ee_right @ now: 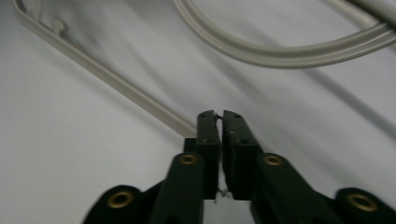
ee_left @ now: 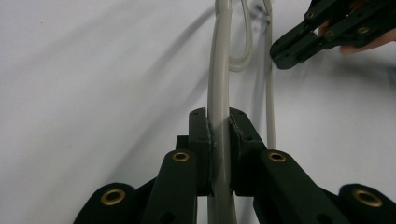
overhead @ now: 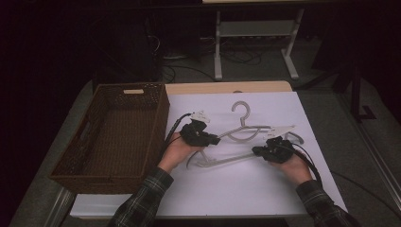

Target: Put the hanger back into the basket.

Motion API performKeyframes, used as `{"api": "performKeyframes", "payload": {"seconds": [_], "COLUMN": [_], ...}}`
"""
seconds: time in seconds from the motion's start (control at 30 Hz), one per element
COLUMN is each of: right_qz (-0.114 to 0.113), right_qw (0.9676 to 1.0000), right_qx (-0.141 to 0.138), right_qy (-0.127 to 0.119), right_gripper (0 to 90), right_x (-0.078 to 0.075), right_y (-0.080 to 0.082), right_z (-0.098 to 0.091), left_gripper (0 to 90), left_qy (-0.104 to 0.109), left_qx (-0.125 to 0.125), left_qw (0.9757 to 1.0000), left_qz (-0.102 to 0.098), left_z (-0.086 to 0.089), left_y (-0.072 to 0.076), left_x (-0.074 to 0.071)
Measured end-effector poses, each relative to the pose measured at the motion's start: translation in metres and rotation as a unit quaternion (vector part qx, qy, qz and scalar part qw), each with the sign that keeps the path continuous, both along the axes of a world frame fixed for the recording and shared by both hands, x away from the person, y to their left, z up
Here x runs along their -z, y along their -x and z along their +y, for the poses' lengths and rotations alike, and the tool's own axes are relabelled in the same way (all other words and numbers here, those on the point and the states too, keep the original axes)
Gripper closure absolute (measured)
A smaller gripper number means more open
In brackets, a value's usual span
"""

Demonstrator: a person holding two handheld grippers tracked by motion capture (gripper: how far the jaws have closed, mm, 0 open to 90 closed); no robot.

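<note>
Two pale grey plastic coat hangers lie on the white-covered surface [overhead: 246, 189], overlapping near its middle; one woven brown wicker basket [overhead: 113, 137], rectangular and open-topped, stands at the surface's left side.

The upper hanger [overhead: 246, 126] has a curved hook pointing away from the person and smooth rounded arms. The lower hanger [overhead: 222, 161] is a slim, smooth bar stretching between the two hands.

The left tongs [overhead: 213, 140] are clamped on a hanger arm: in the left gripper view the grey bar [ee_left: 219, 93] runs straight up between the two black pads, which press on it from both sides.

The right tongs [overhead: 257, 151] sit at the other end of the lower hanger. In the right gripper view the jaws stand narrow, a thin slit between the pads, with nothing clearly seen inside; the hanger's straight bar [ee_right: 107, 74] ends just beside the left pad, and a curved hanger arm [ee_right: 280, 51] arcs above, apart.
</note>
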State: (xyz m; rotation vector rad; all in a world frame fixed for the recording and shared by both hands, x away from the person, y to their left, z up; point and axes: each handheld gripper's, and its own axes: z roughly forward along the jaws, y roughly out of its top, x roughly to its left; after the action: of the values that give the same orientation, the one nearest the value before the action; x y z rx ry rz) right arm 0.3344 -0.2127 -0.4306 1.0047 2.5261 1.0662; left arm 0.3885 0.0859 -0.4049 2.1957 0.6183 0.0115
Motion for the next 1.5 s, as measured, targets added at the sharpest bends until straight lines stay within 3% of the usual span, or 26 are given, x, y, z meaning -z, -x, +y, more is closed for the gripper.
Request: {"api": "performKeyframes", "payload": {"seconds": [0.1,0.3,0.4,0.6,0.67,0.87,0.97,1.1,1.17,1.2,1.4,1.43,1.47,1.5], "right_qz": [-0.010,-0.019,-0.027,-0.035,-0.039,-0.043,-0.045,-0.048,-0.048,-0.047,-0.048,-0.048,-0.048,-0.048], "right_qw": [0.9998,0.9991,0.9985,0.9979,0.9978,0.9971,0.9965,0.9959,0.9957,0.9956,0.9957,0.9957,0.9957,0.9957], "right_qx": [0.007,0.025,0.033,0.034,0.033,0.037,0.043,0.049,0.054,0.056,0.061,0.061,0.065,0.065], "right_qy": [-0.014,-0.028,-0.034,-0.043,-0.043,-0.052,-0.057,-0.058,-0.058,-0.057,-0.050,-0.050,-0.045,-0.045], "right_gripper": [71.6,42.2,36.3,32.5,29.9,26.0,23.4,21.0,20.7,20.5,20.1,20.1,19.7,19.7], "right_x": [-0.007,-0.016,-0.016,-0.017,-0.018,-0.018,-0.018,-0.017,-0.017,-0.017,-0.015,-0.015,-0.014,-0.014], "right_y": [0.005,0.015,0.021,0.027,0.029,0.028,0.027,0.025,0.025,0.025,0.023,0.023,0.022,0.022], "right_z": [-0.006,-0.016,-0.020,-0.024,-0.026,-0.028,-0.031,-0.033,-0.033,-0.033,-0.033,-0.033,-0.033,-0.033], "left_gripper": [82.1,82.8,82.9,82.9,82.9,82.9,83.0,83.0,83.0,83.0,82.9,82.9,82.9,82.9], "left_qy": [0.002,-0.008,-0.013,-0.012,-0.012,-0.009,0.004,0.004,0.005,0.005,0.010,0.010,0.014,0.014], "left_qx": [-0.007,-0.032,-0.046,-0.070,-0.081,-0.096,-0.112,-0.120,-0.131,-0.131,-0.157,-0.157,-0.164,-0.164], "left_qw": [1.0000,0.9992,0.9984,0.9969,0.9960,0.9947,0.9930,0.9919,0.9903,0.9903,0.9862,0.9862,0.9847,0.9847], "left_qz": [-0.003,-0.022,-0.031,-0.034,-0.035,-0.035,-0.036,-0.041,-0.045,-0.045,-0.054,-0.054,-0.057,-0.057], "left_z": [-0.001,-0.005,-0.005,0.002,0.009,0.024,0.040,0.052,0.066,0.066,0.108,0.108,0.121,0.121], "left_y": [0.001,0.003,0.004,0.001,0.000,-0.001,0.000,0.002,0.005,0.005,0.012,0.012,0.014,0.014], "left_x": [-0.002,-0.018,-0.030,-0.053,-0.067,-0.087,-0.102,-0.112,-0.122,-0.122,-0.135,-0.135,-0.139,-0.139]}}
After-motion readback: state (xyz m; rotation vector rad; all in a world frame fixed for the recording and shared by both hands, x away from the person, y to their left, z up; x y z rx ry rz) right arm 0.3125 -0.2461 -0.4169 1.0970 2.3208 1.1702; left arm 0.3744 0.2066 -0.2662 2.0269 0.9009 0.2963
